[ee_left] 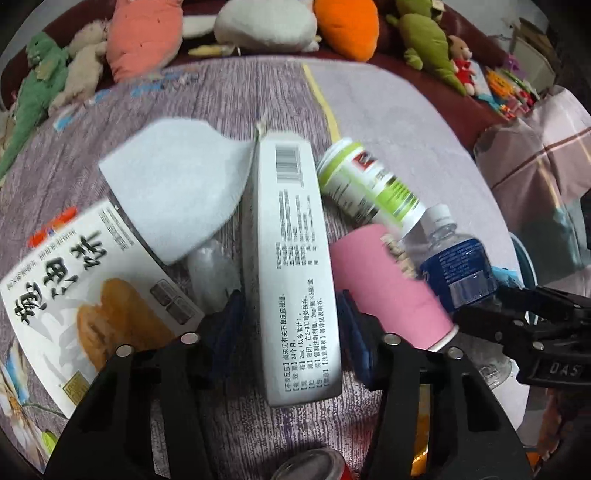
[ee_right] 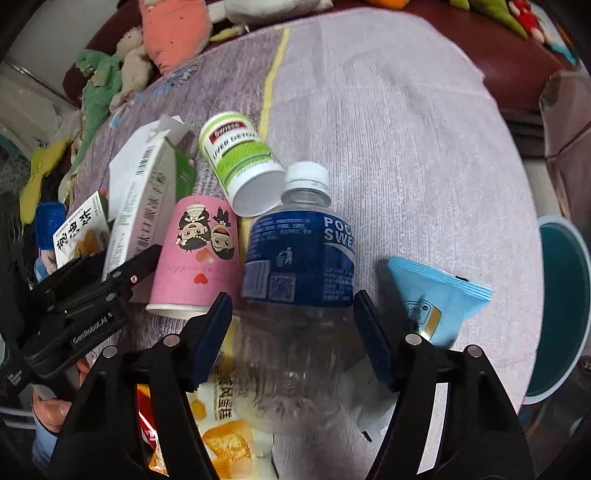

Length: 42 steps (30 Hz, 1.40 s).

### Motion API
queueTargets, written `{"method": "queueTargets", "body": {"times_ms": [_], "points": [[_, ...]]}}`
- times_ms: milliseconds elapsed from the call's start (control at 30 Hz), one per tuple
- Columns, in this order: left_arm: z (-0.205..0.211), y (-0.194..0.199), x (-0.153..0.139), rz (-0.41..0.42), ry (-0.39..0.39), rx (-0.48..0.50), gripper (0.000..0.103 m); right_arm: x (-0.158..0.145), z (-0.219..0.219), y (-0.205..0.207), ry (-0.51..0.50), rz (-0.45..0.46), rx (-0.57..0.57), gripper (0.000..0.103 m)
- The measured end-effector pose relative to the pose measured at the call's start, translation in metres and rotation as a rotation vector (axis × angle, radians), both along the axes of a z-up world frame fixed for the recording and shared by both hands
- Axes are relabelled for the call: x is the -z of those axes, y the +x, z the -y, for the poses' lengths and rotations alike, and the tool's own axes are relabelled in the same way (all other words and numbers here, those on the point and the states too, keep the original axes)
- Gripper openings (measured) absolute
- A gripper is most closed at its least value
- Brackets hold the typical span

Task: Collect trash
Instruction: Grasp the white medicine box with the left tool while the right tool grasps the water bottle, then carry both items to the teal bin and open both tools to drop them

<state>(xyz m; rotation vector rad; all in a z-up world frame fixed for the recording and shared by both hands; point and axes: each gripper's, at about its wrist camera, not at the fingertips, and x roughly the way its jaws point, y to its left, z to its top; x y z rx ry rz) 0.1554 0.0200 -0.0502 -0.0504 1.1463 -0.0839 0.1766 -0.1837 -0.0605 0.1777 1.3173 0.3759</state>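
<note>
My left gripper (ee_left: 291,325) is shut on a long white medicine box (ee_left: 291,254), its blue pads against both long sides. My right gripper (ee_right: 295,328) has its jaws around a clear plastic bottle with a blue label (ee_right: 299,266) and grips it. A pink paper cup (ee_right: 197,254) lies between the box and the bottle; it also shows in the left wrist view (ee_left: 388,284). A green-and-white pill bottle (ee_right: 242,162) lies behind them. A light blue snack packet (ee_right: 436,295) lies right of the bottle.
A teal bin (ee_right: 561,306) stands off the table's right edge. A food package (ee_left: 85,288), a white cloth piece (ee_left: 177,184) and a red can (ee_left: 314,465) lie near the left gripper. Plush toys (ee_left: 258,26) line the sofa behind the table (ee_right: 406,129).
</note>
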Motion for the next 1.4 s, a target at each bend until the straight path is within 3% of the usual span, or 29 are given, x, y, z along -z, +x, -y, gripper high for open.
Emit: {"method": "queueTargets", "body": {"times_ms": [167,333,400,800,967,1133,1400], "points": [[-0.015,0.000,0.001,0.000,-0.055,-0.023,0.033,0.005,-0.010,0.007,-0.008,0.005,-0.021,0.066],[-0.004,0.006,0.006,0.008,-0.005,-0.016,0.034,0.013,-0.021,0.010,-0.010,0.002,-0.031,0.063],[-0.005,0.004,0.002,0.015,-0.019,-0.029,0.032,0.006,-0.019,0.007,0.015,0.019,-0.026,0.062],[-0.018,-0.045,-0.074,0.149,-0.134,-0.054,0.032,-0.058,0.008,-0.027,0.127,0.145,0.004,0.062],[0.022,-0.056,-0.095,0.181,-0.132,0.033,0.032,-0.085,0.045,-0.045,0.154,0.223,0.061,0.062],[0.089,-0.055,-0.101,0.160,-0.164,0.170,0.032,-0.108,0.117,-0.070,0.178,0.296,0.192,0.062],[0.226,-0.039,-0.069,0.050,-0.166,0.397,0.032,-0.100,0.238,-0.106,0.190,0.329,0.442,0.062]]}}
